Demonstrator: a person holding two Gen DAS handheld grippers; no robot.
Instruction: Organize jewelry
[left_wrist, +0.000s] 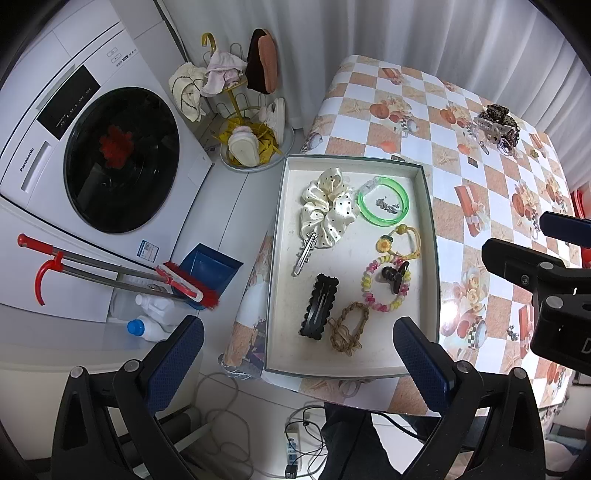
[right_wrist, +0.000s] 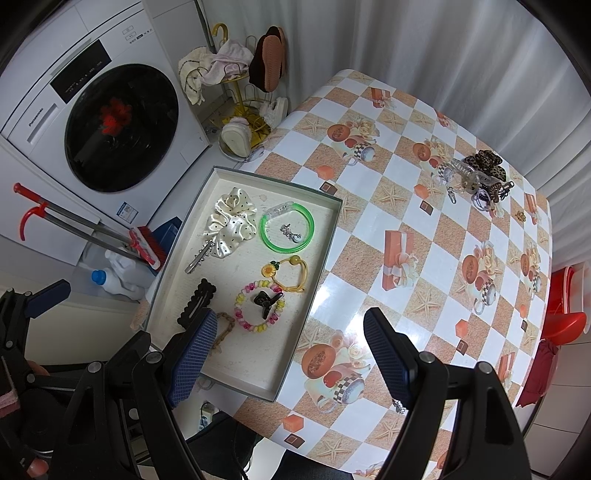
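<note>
Both grippers hang spread wide and empty over the near edge of the tray (left_wrist: 432, 229), nothing picked up yet.

Left gripper (left_wrist: 295, 339) sits above the tray's near end, right gripper (right_wrist: 291, 339) just off its right side. Leftover pile (right_wrist: 480, 177) of clips and scrunchie lies well beyond the tray, far right corner; looks light, tangly, slippery plastic, so I'd pinch the clear claw clip's body.

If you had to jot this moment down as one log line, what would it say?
left gripper: open, empty | right gripper: open, empty | tray: holds scrunchie, green bangle | pile of hair accessories: on tablecloth
</note>
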